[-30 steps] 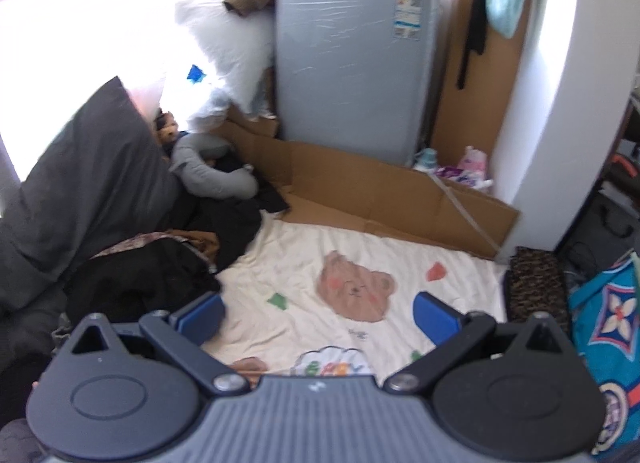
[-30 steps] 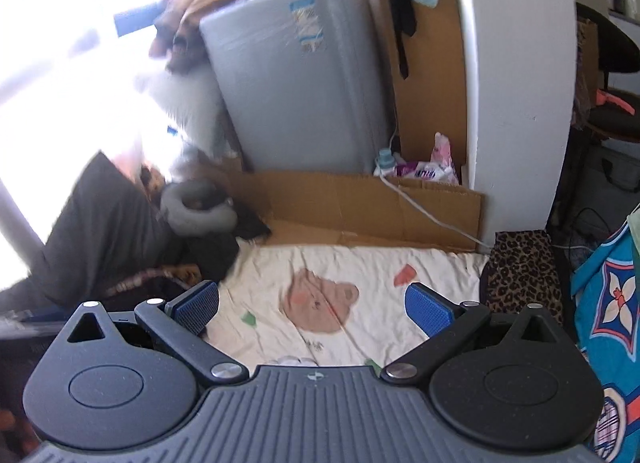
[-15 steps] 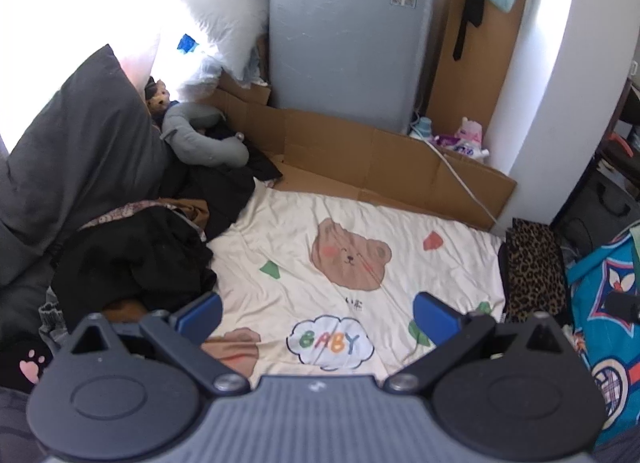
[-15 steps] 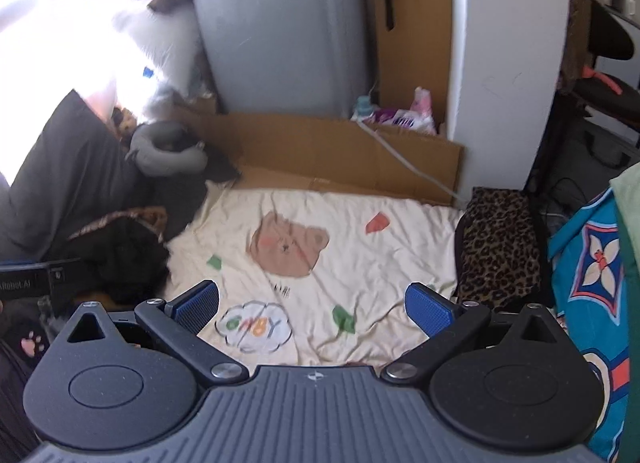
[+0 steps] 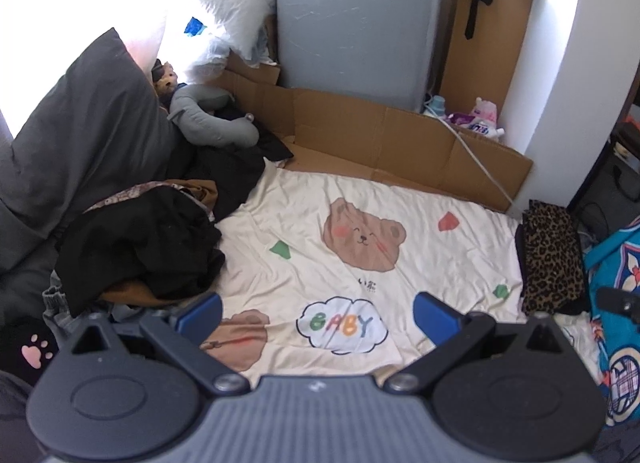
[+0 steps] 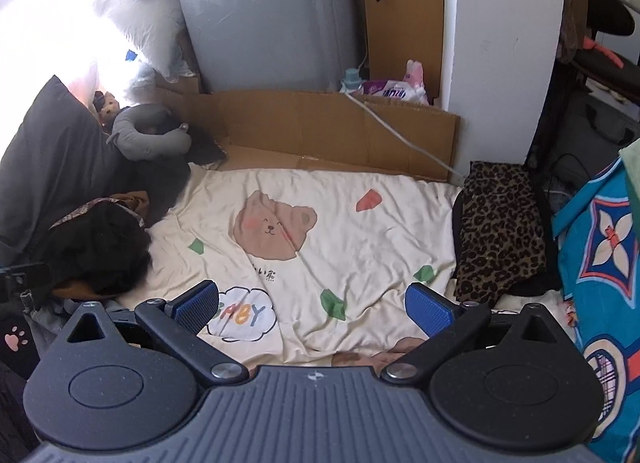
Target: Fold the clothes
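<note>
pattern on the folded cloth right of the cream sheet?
Leopard print, tan with black spots, on the folded cloth; right wrist view shows it best.

Window area top left of both views blown out white, nothing readable there. Near edge of the cream sheet (image 5: 360, 223) hidden under each hand-held gripper body; second bear print (image 5: 236, 337) partly covered by the left hand-held gripper's blue pad, and in the right wrist view only its top shows (image 6: 400, 347). Black clothes pile (image 5: 136, 247) covers tan and patterned garments underneath, kinds unclear. Grey appliance (image 5: 352, 19) cut off at the top edge, label stickers too small to read. Blue patterned fabric (image 6: 600, 263) cut off by the right edge. Small text under the bear face (image 6: 264, 274) illegible.
</note>
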Tool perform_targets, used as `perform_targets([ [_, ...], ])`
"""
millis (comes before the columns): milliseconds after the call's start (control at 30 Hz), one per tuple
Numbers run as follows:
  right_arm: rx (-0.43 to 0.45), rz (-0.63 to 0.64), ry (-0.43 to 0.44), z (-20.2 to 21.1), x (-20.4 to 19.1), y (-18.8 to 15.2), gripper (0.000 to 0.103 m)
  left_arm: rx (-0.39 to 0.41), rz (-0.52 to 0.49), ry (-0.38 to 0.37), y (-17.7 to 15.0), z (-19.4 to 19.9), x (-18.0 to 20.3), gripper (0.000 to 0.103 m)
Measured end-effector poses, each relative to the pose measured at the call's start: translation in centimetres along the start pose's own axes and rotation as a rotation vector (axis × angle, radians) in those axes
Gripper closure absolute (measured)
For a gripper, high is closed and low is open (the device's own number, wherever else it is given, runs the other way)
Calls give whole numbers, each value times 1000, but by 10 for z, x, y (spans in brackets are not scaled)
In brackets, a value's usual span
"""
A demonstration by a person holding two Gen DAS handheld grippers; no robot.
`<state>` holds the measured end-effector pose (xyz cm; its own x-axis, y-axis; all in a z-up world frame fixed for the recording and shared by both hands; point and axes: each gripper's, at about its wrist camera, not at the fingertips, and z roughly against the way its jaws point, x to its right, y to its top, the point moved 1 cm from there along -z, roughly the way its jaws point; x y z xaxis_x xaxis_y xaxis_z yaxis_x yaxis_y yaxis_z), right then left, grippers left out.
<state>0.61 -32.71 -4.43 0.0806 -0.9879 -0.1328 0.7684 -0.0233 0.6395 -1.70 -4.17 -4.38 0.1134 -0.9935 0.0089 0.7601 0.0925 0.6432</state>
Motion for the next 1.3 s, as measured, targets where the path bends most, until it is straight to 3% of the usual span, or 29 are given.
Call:
perform_targets([
  [367,15,-9,-13,-13,0,-9,1,-2,11,-8,-13,-14,5,0],
  [667,9,30,27,-12,-8,-15,1,1,53,32,-15,-20,-2,0],
  [1000,24,92,29,-15,-24,-19,1,-6,10,31,-22,-25,11,0],
  [1300,40,70,28,-17,-24,-12,1,-7,-23,45,-26,-29,20,0],
])
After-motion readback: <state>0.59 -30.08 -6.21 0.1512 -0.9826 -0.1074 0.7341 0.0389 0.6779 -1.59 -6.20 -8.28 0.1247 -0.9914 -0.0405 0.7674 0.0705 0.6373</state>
